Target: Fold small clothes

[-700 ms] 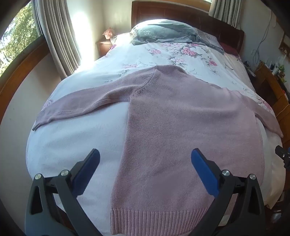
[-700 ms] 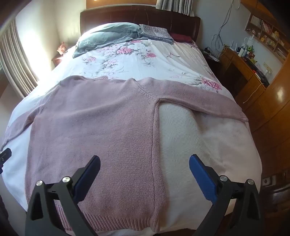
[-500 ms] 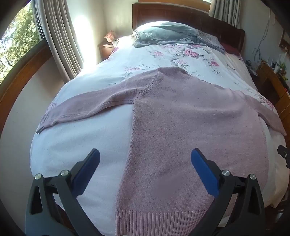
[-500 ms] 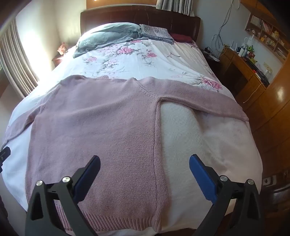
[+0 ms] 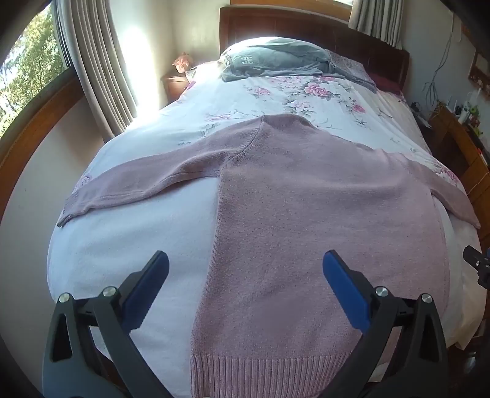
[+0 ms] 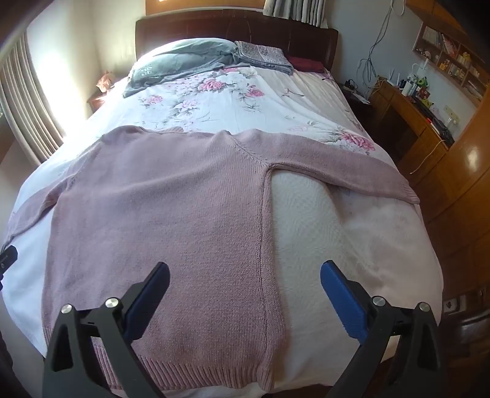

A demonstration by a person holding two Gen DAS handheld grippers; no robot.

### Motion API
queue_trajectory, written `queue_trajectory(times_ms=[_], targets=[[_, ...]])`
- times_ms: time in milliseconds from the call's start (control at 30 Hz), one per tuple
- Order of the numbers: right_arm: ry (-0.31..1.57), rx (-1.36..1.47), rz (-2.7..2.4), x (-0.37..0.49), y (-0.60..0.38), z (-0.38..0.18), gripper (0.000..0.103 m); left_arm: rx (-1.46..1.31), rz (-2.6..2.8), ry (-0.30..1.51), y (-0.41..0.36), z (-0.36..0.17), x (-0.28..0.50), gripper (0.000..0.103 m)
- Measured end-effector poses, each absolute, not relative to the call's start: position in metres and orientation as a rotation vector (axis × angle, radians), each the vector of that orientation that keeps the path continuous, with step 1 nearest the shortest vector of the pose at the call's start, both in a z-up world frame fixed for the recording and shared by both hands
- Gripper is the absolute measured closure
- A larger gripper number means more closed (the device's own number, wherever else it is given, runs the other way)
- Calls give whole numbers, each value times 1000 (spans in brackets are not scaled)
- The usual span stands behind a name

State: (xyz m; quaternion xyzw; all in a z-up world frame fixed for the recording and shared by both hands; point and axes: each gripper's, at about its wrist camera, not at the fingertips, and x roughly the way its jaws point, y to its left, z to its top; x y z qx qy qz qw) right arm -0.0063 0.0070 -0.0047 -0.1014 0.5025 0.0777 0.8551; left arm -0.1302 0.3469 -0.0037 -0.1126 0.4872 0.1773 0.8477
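A pink sweater (image 5: 321, 214) lies flat and spread out on the bed (image 5: 128, 238), its ribbed hem at the near edge and both sleeves stretched out to the sides. The left tool (image 5: 245, 269) hangs over the hem end with its jaws wide apart, holding nothing; the sweater's left side edge runs between its blue fingers (image 5: 343, 287). The right tool (image 6: 245, 275) is also spread wide and empty, above the sweater's right side seam. A grey pillow (image 6: 183, 58) sits at the headboard (image 6: 245, 27).
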Motion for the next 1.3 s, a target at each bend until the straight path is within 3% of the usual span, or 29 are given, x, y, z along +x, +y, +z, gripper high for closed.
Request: queue_trajectory(times_ms=[1300], targets=[[1068,-193,175,0,2,-10,4,-233,369,1033,337,-4,-129,3]])
